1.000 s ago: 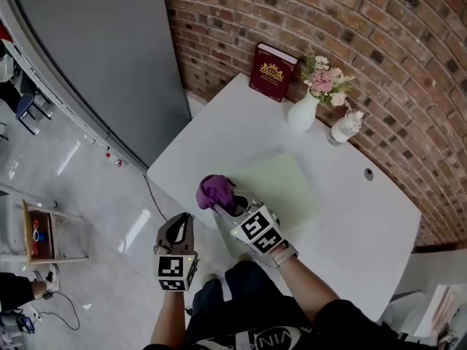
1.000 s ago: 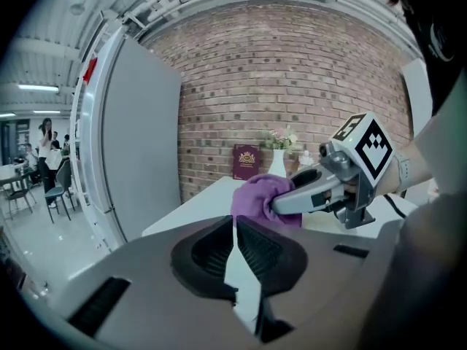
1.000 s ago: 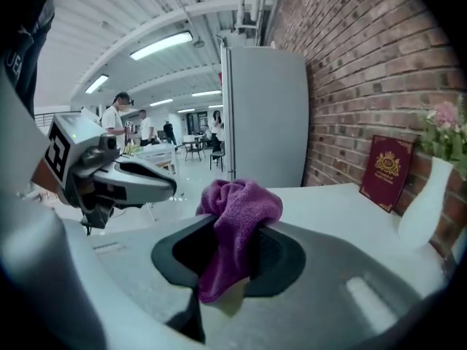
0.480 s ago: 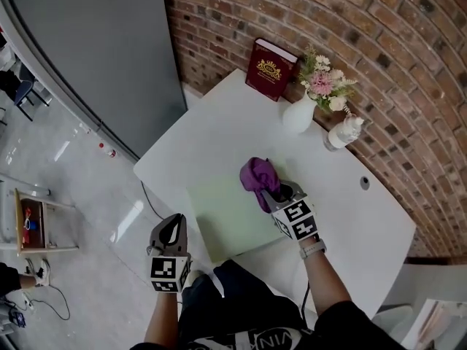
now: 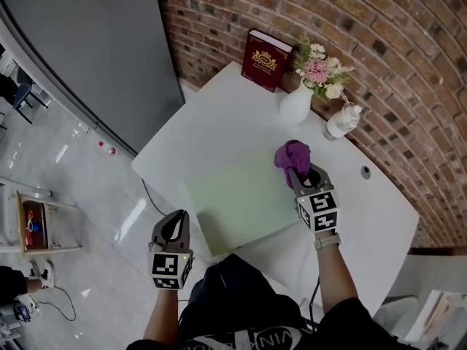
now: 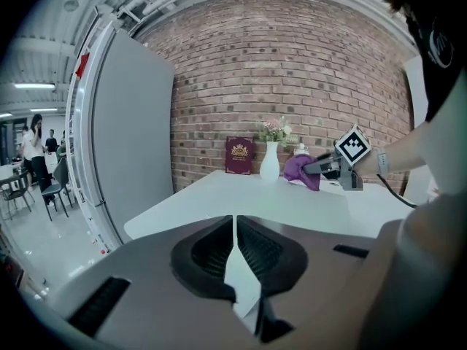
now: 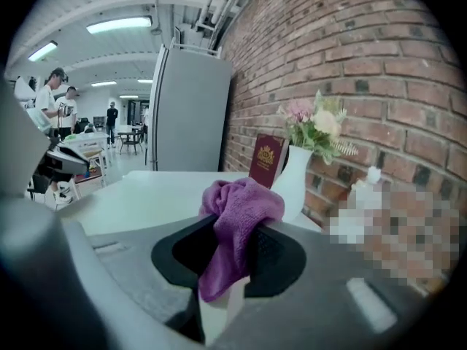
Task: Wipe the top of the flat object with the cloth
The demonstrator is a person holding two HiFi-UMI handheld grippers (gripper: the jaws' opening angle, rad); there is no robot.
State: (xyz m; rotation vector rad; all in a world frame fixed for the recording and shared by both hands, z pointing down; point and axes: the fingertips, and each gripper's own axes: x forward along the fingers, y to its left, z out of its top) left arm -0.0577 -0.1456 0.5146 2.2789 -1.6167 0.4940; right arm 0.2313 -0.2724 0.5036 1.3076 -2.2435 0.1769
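Right gripper [image 5: 298, 171] is clenching the cloth [image 5: 292, 153] at the mat's [image 5: 237, 195] far right edge; I'm judging the wipe partway through.

Purple cloth [image 5: 292, 154] bunched at far right corner of flat pale-green mat [image 5: 237, 195].
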